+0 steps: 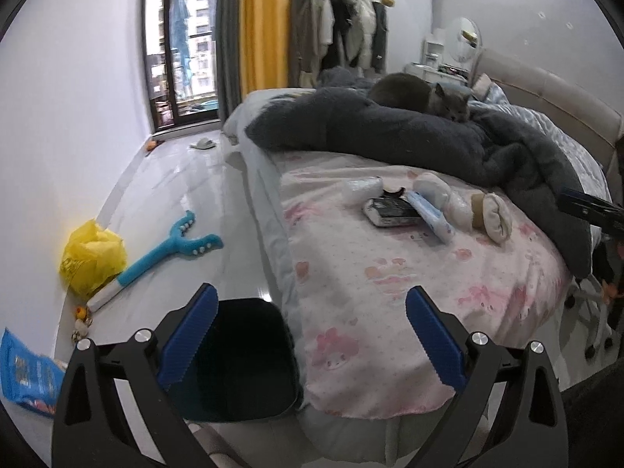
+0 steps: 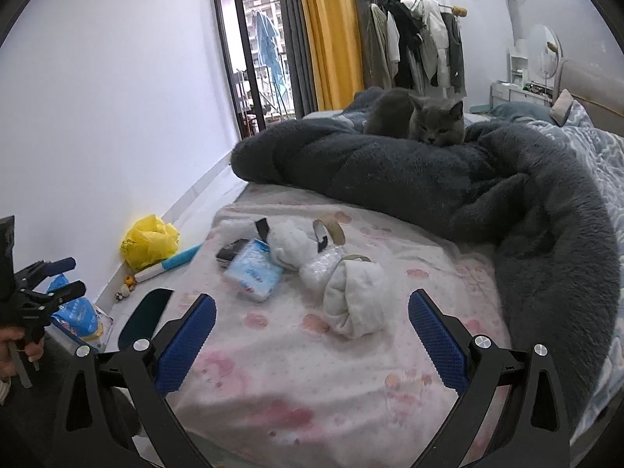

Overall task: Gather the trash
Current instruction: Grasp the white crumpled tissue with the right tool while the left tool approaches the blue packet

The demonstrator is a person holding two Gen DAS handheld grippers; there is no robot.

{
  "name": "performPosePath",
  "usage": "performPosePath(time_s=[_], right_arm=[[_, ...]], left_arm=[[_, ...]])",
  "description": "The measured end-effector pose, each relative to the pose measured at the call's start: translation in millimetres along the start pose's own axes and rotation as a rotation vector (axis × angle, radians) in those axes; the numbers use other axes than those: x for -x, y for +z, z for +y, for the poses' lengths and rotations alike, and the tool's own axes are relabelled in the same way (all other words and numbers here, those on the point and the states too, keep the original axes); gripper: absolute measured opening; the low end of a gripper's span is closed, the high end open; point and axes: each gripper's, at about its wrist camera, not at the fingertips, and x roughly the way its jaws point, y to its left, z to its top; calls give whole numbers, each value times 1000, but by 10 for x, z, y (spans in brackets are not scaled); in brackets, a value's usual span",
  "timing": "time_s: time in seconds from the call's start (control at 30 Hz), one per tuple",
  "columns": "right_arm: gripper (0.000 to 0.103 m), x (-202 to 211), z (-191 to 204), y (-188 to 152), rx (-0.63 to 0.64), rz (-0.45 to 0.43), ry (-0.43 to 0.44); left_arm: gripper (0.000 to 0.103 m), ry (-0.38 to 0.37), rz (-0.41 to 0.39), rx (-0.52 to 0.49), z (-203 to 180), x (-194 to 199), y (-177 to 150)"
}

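Observation:
Trash lies on the pink bed sheet (image 2: 312, 370): a blue-white tissue pack (image 2: 253, 269) (image 1: 431, 214), a small black box (image 2: 232, 253) (image 1: 392, 210), crumpled white wrappers (image 2: 296, 245), a tape roll core (image 2: 331, 230) and a rolled white wad (image 2: 357, 300) (image 1: 497, 212). My right gripper (image 2: 312, 312) is open and empty, hovering just short of the white wad. My left gripper (image 1: 312, 312) is open and empty at the bed's corner, above a black bin (image 1: 241, 358). The left gripper also shows at the left edge of the right wrist view (image 2: 50, 277).
A grey cat (image 2: 433, 121) lies on a dark fluffy blanket (image 2: 429, 187) behind the trash. On the floor by the wall are a yellow plastic bag (image 1: 93, 257), a blue-white toy (image 1: 167, 249) and a blue packet (image 1: 27, 374). A clothes rack (image 2: 417, 39) stands beyond.

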Motion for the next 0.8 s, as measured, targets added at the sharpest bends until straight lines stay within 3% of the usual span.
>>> performPosePath(time_s=[0.13,0.23,0.37,0.57,0.8], right_arm=[[91,-212,-104,-36,-4,36,-7],[89,-347,-186,-61,-30,60,-3],[84,-487,-321,-79,-128,65,62],[82,-681,-347,-56,-127,95,31],[82,-844,-493,-128,-166,128,36]], left_arm=[[97,-111,6,-19,-97,-169,97],[89,-167,30,-36,-182,-340,174],[82,-209,49,-102,-370,-534,235],[77,-298,75,-134,-594,-835,387],[66,-325,113,-107,-660,-1071,414]])
